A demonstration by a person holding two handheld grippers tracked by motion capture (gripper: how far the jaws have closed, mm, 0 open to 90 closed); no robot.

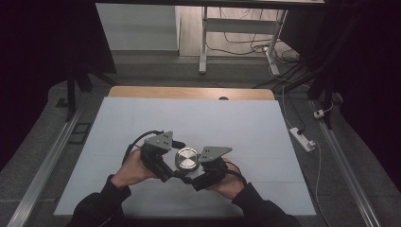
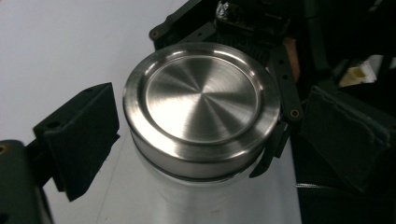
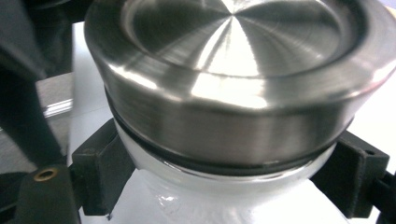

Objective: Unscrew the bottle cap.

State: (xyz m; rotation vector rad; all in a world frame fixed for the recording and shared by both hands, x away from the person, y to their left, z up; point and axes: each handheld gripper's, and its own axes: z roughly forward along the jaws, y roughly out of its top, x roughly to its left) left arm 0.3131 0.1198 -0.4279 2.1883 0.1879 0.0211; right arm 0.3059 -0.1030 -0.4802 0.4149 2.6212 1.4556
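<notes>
At the near middle of the white table [image 1: 142, 118], my right gripper [image 3: 224, 186] clamps the white bottle [image 3: 224, 205] below its steel lid [image 2: 201, 100]. My left gripper [image 2: 201, 140] stands apart around the lid. Unscrewing, I judge; next, re-grip and twist.

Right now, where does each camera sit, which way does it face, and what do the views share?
High view: above the person's side, looking forward and down on the table; forearms, left gripper, right gripper.
Left gripper view: looks down between its own open jaws at the steel lid; right gripper behind.
Right gripper view: close and low, its jaws clamping the white bottle under the lid.
Shared: all three views show the lid.
</notes>
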